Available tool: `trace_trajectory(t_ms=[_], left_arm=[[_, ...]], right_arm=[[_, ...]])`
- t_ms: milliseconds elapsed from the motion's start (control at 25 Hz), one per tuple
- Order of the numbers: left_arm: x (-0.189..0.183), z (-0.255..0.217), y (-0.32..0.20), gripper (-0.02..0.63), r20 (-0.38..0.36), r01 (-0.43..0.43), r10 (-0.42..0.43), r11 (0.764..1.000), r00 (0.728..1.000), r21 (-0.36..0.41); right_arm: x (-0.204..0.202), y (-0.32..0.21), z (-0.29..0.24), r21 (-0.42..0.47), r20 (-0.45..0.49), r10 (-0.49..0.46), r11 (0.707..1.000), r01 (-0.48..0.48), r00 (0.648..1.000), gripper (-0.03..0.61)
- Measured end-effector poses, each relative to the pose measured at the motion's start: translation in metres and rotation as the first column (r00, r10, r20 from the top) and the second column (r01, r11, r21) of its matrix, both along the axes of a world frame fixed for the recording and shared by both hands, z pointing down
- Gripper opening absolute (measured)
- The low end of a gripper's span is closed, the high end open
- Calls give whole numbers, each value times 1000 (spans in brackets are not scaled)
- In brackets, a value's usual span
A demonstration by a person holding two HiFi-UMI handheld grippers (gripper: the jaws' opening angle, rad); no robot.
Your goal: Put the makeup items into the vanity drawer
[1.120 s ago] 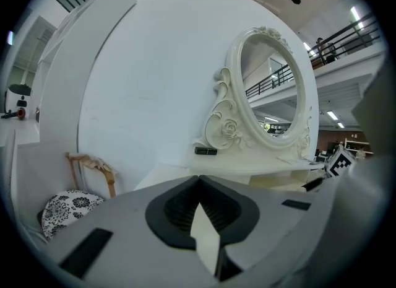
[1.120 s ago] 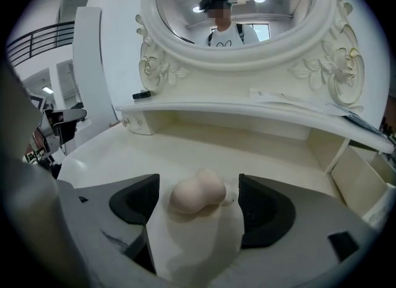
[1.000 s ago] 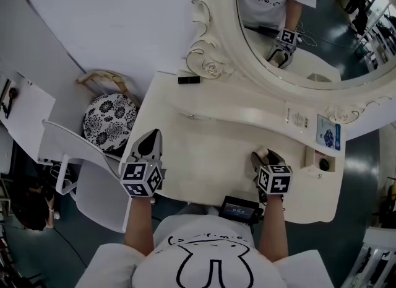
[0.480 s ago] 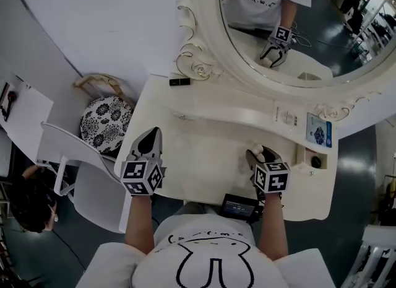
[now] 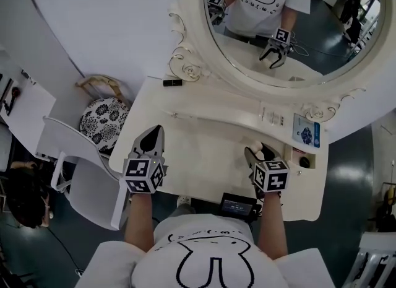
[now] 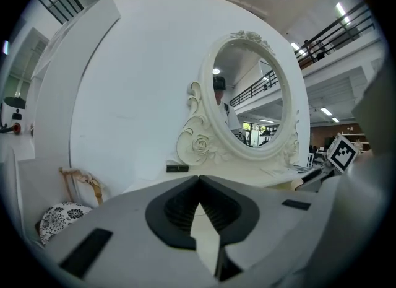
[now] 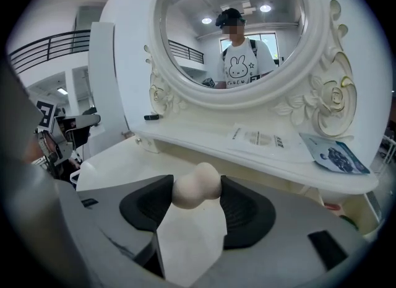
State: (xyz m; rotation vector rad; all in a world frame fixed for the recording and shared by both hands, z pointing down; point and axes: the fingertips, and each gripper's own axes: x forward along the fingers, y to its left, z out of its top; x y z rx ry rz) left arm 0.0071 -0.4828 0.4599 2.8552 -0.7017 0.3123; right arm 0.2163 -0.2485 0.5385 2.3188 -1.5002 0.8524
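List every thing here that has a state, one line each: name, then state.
left gripper: jaws shut, nothing between them.
right gripper: jaws shut on the makeup sponge.
makeup sponge: clamped between the right gripper's jaws.
black tube: lying on its side on the shelf, beside the mirror.
small drawer: looks shut.

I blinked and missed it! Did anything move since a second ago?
Barely. Only the head view shifted, so more of the mirror shows. The right tongs still pinch the beige sponge, the left tongs stay shut and empty, both above the vanity top.
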Motion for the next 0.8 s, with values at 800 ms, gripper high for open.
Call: trace_trajectory(t_ms=[800], left_arm=[[51,-18,101,31,-40,-17,18,1000,999,20]], right_arm=[[53,102,-29,49,-84,27,999,-23,996,253]])
